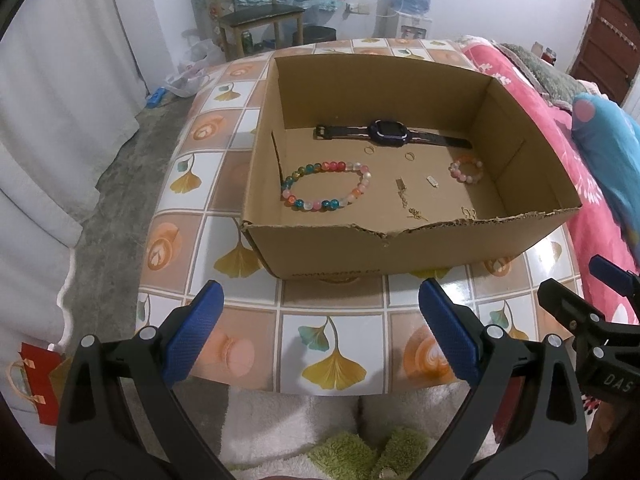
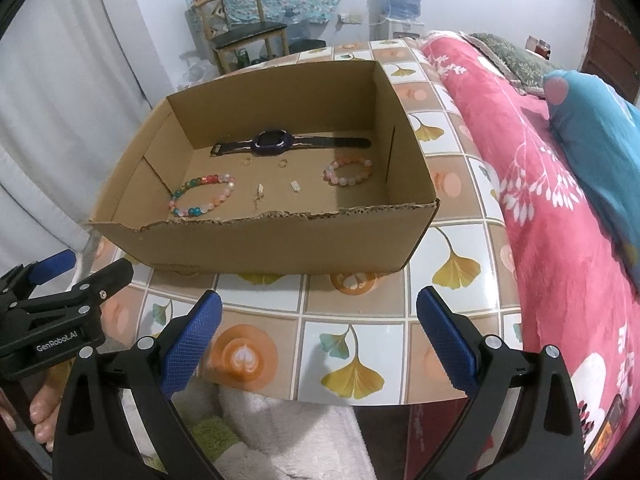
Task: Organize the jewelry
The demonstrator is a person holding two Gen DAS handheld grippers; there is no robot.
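Note:
An open cardboard box stands on the tiled table. Inside lie a dark watch, a large multicoloured bead bracelet, a small pink bead bracelet, two small rings, a gold chain and a small silver piece. My left gripper is open and empty, held before the box's near wall. My right gripper is open and empty, also short of the box.
The table has a ginkgo-leaf tile cover. A bed with a pink blanket and a blue pillow lies to the right. A chair and a water dispenser stand at the back. White curtains hang on the left.

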